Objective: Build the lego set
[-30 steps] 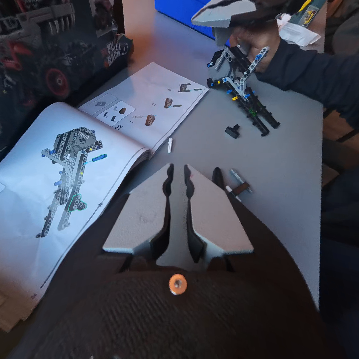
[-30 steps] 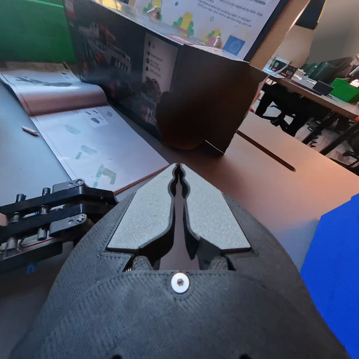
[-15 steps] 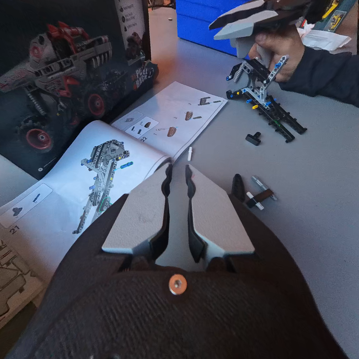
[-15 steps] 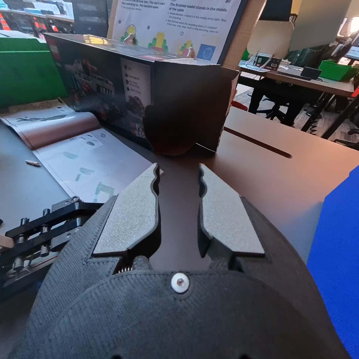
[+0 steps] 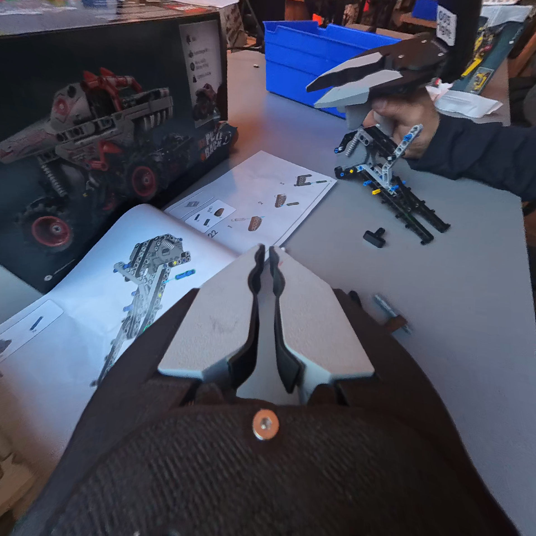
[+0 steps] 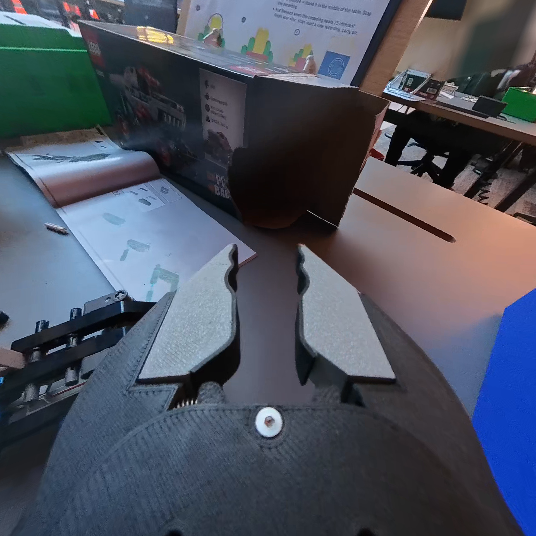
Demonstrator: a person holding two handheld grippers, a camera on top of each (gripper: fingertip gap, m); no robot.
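Left wrist view: the left hand-held gripper (image 5: 266,251), grey wedge fingers almost pressed together and empty, hovers over the smooth grey worktop (image 5: 435,377) by the open booklet (image 5: 246,188). The spindly black lego frame (image 5: 388,185) lies toward the far right edge.

Right wrist view: the right hand-held gripper (image 6: 266,258) is spread, empty, near the glossy box (image 6: 203,116).

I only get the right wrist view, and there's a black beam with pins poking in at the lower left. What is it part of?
Observer: A partly built lego frame: long black beams with grey struts and a spring, its low end on the grey table.
Visitor: Who is holding it?
Observer: A hand in a dark sleeve, the same one that carries the right hand-held gripper.
Visitor: And the other gripper?
Observer: The left hand-held gripper is shut and empty, at the edge of the open booklet.
Visitor: Any loose parts near it?
Observer: A small grey-and-brown piece lies just to its right.
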